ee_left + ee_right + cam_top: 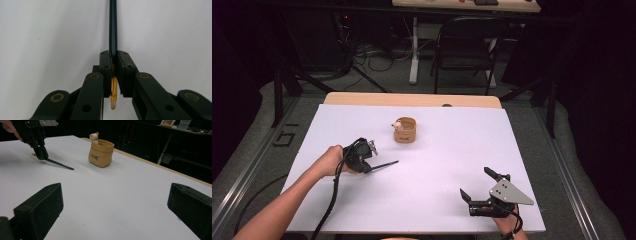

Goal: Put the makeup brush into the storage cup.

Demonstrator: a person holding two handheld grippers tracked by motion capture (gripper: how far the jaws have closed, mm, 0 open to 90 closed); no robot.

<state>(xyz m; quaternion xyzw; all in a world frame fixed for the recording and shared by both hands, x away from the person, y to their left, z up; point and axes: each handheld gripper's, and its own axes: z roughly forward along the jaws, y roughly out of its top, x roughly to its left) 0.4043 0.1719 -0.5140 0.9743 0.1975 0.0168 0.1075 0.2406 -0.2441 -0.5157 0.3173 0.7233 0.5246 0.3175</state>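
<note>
The right gripper (476, 186) is held wide open with nothing between its jaws. Farther off, a dark pencil (384, 164) is pinched tight by the left gripper (368, 169), low on the white table (452, 150). Beyond it, a small tan bag (405, 130) is seen.

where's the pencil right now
The pencil lies left of the table's middle in the high view, clamped in the left tongs, in front of the tan pouch.

Left hand-held gripper (371, 167) clamped, right hand-held gripper (478, 184) wide apart.
</note>
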